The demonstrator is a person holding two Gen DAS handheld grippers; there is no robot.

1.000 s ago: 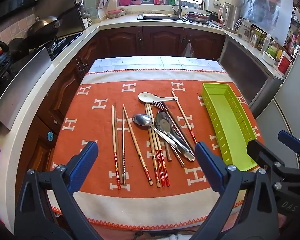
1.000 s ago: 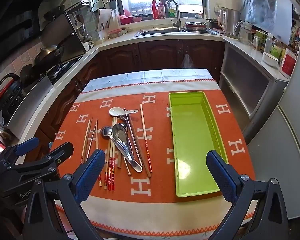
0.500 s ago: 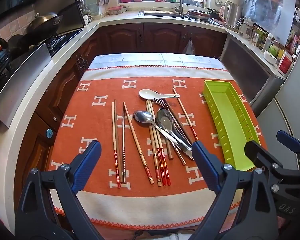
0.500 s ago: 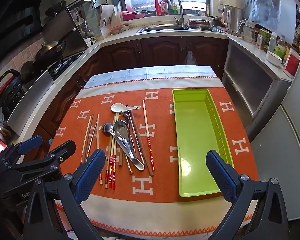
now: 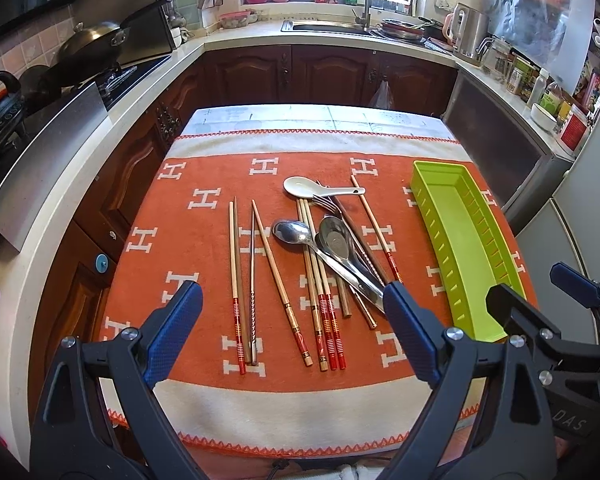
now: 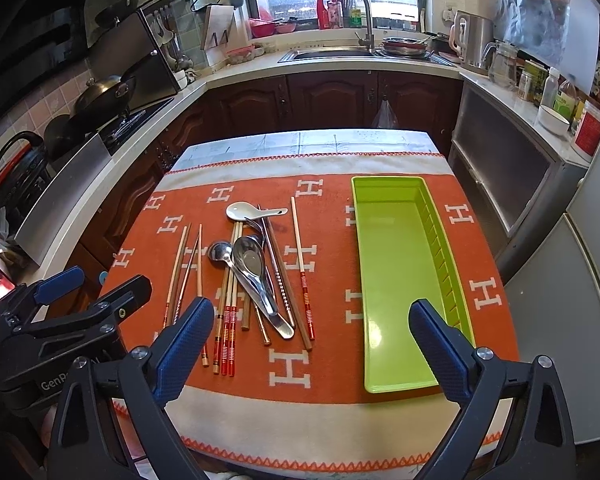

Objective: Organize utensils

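Note:
A pile of utensils lies mid-cloth: several wooden chopsticks [image 5: 276, 276] [image 6: 300, 264], metal spoons [image 5: 336, 240] [image 6: 250, 264], a fork and a white ceramic spoon [image 5: 300, 186] [image 6: 240, 211]. An empty lime-green tray [image 5: 460, 240] [image 6: 396, 272] lies to their right. My left gripper [image 5: 292, 332] is open and empty above the cloth's near edge, in front of the chopstick ends. My right gripper [image 6: 312, 340] is open and empty, between the pile and the tray's near end.
The orange patterned cloth [image 5: 204, 240] [image 6: 328, 360] covers a small table with drop-offs on all sides. Kitchen counters surround it: stove with wok [image 5: 92, 44] at left, sink [image 6: 324, 54] at the back, jars and kettle at right.
Both grippers have moved a little forward and lower toward the table. Nothing on the cloth has moved.

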